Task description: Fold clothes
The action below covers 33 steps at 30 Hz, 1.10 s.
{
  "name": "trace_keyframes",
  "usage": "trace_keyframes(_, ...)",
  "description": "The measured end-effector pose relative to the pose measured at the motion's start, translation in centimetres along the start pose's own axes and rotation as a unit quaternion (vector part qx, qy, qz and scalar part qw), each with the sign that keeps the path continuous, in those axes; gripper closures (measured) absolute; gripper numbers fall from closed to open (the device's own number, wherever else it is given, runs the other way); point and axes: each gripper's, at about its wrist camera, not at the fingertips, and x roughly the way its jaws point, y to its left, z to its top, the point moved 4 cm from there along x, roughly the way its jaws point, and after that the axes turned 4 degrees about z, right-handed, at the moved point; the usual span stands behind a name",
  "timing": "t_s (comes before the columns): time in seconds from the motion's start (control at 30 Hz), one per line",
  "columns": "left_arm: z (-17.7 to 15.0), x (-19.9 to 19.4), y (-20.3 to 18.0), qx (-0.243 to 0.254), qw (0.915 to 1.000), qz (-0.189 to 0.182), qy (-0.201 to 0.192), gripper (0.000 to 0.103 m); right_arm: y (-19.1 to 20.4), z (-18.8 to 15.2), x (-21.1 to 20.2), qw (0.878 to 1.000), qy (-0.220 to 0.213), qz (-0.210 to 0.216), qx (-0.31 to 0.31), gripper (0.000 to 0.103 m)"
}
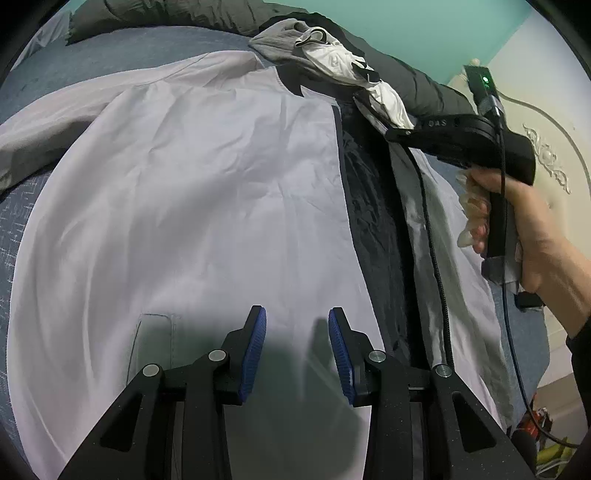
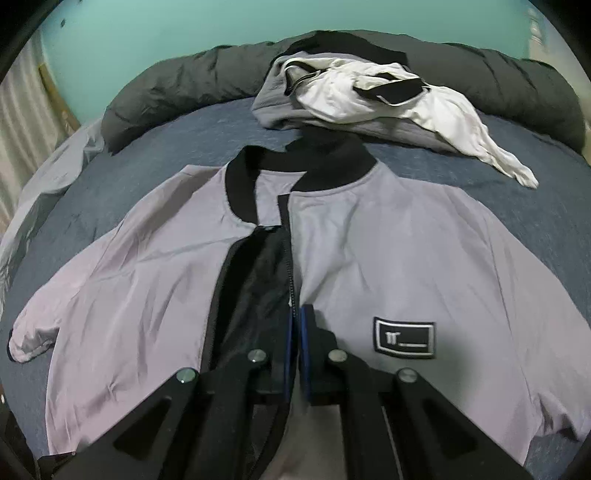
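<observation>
Two grippers worked over a lilac bomber jacket (image 2: 388, 251) spread front-up on the blue bedsheet (image 2: 177, 147). At the jacket's zipper edge (image 2: 293, 291), the right gripper (image 2: 295, 332) had its blue pads pinched together on the fabric. Over the jacket's other front panel, the left gripper (image 1: 297, 321) hovered partly open, empty. Beyond the jacket's black collar (image 2: 332, 162) lay a heap of grey and white clothes (image 2: 354, 99).

My jacket (image 2: 388, 258) is pale lilac-grey with a black ribbed collar (image 2: 332, 162), black lining (image 2: 255, 280) and a black patch outlined in white (image 2: 403, 338). The bed sheet (image 2: 155, 158) is mottled slate blue, the duvet (image 2: 177, 88) dark charcoal, the wall (image 2: 184, 29) turquoise. My gripper (image 2: 295, 332) is black with blue pads (image 1: 255, 350).
</observation>
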Motion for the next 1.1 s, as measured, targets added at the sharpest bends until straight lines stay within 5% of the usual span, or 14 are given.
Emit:
trace_keyframes(0.27,0.1,0.1,0.0,0.0,1.0,0.0,0.002,0.065,0.0,0.2,4.0,0.999,0.043,-0.006,0.019,0.094)
trace_keyframes(0.33,0.2,0.2,-0.1,0.0,1.0,0.0,0.002,0.065,0.2,0.6,3.4,0.999,0.025,0.007,0.027,0.088)
trace_keyframes(0.4,0.3,0.2,-0.1,0.0,1.0,0.0,0.002,0.065,0.4,1.2,2.3,0.998,-0.001,0.039,0.043,0.064)
trace_keyframes(0.47,0.2,0.1,-0.2,0.003,1.0,0.001,0.002,0.065,0.6,1.9,1.6,0.995,-0.021,0.069,0.062,0.055)
trace_keyframes(0.73,0.1,0.2,-0.2,0.005,1.0,0.004,0.002,0.065,1.8,2.7,4.5,0.99,0.017,0.101,0.092,0.055)
trace_keyframes(0.77,0.1,0.2,-0.2,0.004,1.0,0.004,0.002,0.065,2.0,2.5,5.1,0.991,0.026,0.095,0.088,0.057)
trace_keyframes(0.87,0.3,0.4,-0.4,0.004,1.0,0.004,0.002,0.065,3.0,1.9,5.6,0.992,0.03,0.1,0.067,0.092)
trace_keyframes(1.1,0.3,0.4,-0.5,0.007,1.0,0.005,0.002,0.065,3.6,2.7,5.7,0.997,-0.002,0.06,0.045,0.101)
